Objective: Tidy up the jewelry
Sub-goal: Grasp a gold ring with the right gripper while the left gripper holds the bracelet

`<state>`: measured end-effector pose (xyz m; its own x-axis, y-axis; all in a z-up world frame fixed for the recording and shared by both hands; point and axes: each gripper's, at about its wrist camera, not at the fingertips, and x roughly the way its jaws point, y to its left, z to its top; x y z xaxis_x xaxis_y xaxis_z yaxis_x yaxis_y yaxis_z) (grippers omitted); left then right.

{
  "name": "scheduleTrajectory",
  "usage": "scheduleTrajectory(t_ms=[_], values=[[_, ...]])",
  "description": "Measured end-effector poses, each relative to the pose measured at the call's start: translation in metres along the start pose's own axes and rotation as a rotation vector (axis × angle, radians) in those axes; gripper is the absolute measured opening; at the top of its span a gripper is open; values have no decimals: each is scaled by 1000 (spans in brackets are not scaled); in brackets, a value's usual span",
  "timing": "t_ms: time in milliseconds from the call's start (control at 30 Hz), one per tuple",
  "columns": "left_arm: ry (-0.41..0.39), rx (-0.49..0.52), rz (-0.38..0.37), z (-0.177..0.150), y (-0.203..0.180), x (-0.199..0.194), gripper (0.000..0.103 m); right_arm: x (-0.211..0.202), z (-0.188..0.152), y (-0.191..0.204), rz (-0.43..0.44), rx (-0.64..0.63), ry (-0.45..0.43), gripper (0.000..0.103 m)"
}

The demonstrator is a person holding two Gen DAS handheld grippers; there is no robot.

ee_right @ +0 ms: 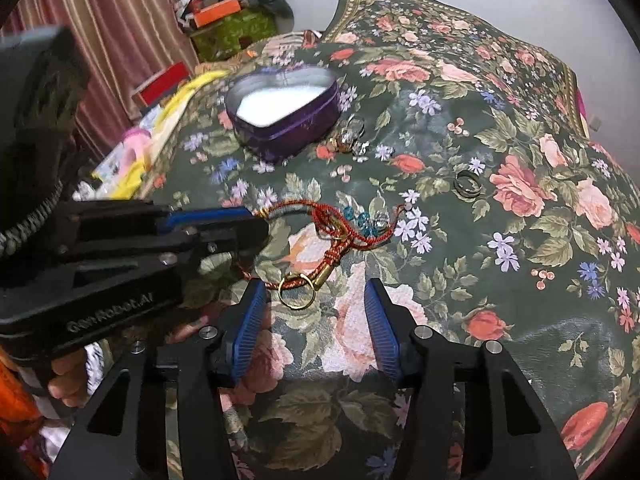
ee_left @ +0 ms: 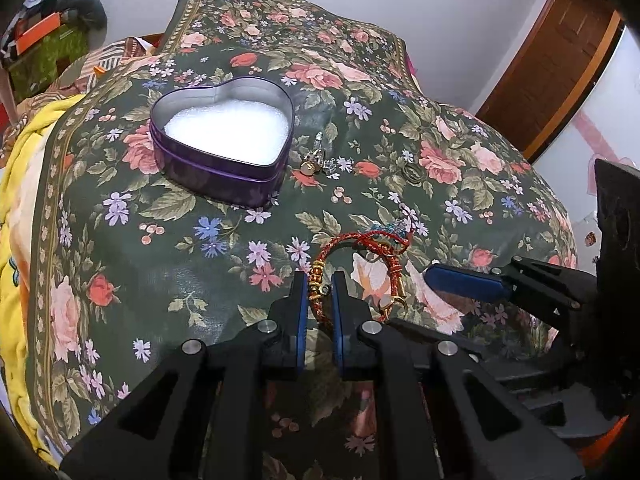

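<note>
A red braided bracelet with gold beads and a gold ring lies on the floral cloth. My left gripper is shut on its beaded part. In the right wrist view the bracelet stretches from the left gripper toward my right gripper, which is open with the gold ring just ahead of its fingers. An open purple heart tin with white foam stands farther back; it also shows in the right wrist view. Small charms lie beside it, and a dark ring to the right.
The floral cloth covers a raised, uneven surface. A yellow blanket lies at the left edge. Boxes and clutter stand at the far left. A wooden door is at the right.
</note>
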<state>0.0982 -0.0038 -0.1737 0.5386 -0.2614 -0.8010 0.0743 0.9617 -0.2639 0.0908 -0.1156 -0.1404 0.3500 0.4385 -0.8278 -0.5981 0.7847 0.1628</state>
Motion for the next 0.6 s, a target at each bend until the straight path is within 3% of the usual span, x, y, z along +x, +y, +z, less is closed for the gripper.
scheduleTrajectory(t_ms=[133, 333, 600], values=[[2, -1, 1, 0, 0, 1, 10, 1, 1, -3, -26, -2, -5, 36], [5, -1, 0, 0, -1, 0, 10, -3, -2, -20, -10, 80, -24, 9], [8, 16, 17, -2, -7, 2, 10, -14, -5, -32, -37, 132, -47, 8]])
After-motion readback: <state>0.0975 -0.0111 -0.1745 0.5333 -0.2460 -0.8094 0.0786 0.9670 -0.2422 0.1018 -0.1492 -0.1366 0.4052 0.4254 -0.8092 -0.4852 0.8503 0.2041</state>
